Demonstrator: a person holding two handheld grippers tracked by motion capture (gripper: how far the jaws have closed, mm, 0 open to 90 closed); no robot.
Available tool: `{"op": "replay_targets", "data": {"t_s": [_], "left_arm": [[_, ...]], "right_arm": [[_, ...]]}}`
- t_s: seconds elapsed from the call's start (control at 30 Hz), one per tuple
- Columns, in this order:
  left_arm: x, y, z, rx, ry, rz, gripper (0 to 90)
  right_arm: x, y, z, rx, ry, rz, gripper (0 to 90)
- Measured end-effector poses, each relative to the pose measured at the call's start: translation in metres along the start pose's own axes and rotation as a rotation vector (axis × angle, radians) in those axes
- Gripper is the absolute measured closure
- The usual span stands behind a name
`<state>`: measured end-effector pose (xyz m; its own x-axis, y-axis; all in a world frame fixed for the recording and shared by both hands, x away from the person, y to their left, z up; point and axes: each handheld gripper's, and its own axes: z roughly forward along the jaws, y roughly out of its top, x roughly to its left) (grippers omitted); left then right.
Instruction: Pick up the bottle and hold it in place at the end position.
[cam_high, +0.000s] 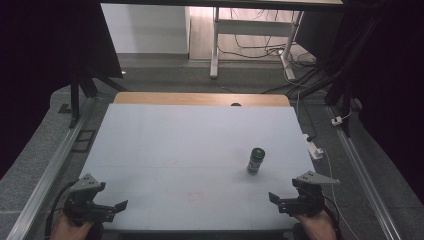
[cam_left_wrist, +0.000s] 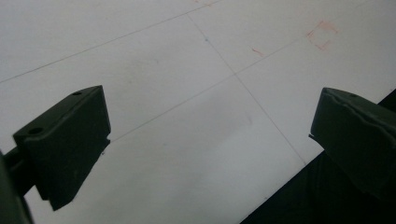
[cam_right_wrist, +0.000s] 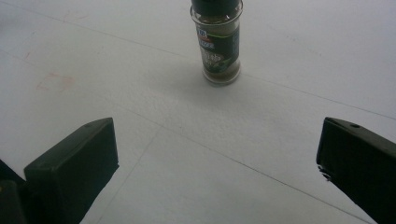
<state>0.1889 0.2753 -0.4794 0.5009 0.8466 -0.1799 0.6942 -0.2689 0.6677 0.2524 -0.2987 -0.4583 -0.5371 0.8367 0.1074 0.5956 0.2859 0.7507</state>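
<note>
Left gripper (cam_high: 111, 207) sits at the near left corner of the bench (cam_high: 165, 145), held in a hand (cam_high: 67, 227) entering from the bottom edge. Jaws wide apart, nothing between them. In the left gripper view the same gripper (cam_left_wrist: 210, 140) looks down on bare white bench surface (cam_left_wrist: 177, 70) with thin seam lines and a faint red square mark (cam_left_wrist: 321, 35); the bench's near edge cuts across the lower right corner.

Right gripper (cam_high: 282, 200) sits at the near right corner, also hand-held (cam_high: 315, 227), grey plate on top. Jaws wide apart, holding nothing. In the right gripper view the gripper (cam_right_wrist: 217, 158) points over the bench (cam_right_wrist: 289, 46) toward the jar.

Jar (cam_high: 255, 161): small spice jar, dark cap, dark label, brownish contents. Upright on the bench, right of centre, ahead of the right gripper and slightly to its left, apart from it. In the right gripper view the jar (cam_right_wrist: 217, 44) stands near the top centre, between the lines of the two jaws but well beyond their tips, cap cut by the frame edge. A faint red mark (cam_right_wrist: 53, 81) lies on the surface to its left.

Beyond the white surface, a wooden strip (cam_high: 200, 98) runs along the bench's far edge. Farther off: floor, a white frame leg (cam_high: 215, 50), loose cables (cam_high: 265, 47).
</note>
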Motion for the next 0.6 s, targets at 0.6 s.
{"op": "replay_targets", "data": {"t_s": [0.6], "left_arm": [[0.001,0.0003,0.0004,0.006,-0.002,-0.006,0.0]], "right_arm": [[0.0006,0.0083,0.0095,-0.028,0.051,-0.055,0.0]]}}
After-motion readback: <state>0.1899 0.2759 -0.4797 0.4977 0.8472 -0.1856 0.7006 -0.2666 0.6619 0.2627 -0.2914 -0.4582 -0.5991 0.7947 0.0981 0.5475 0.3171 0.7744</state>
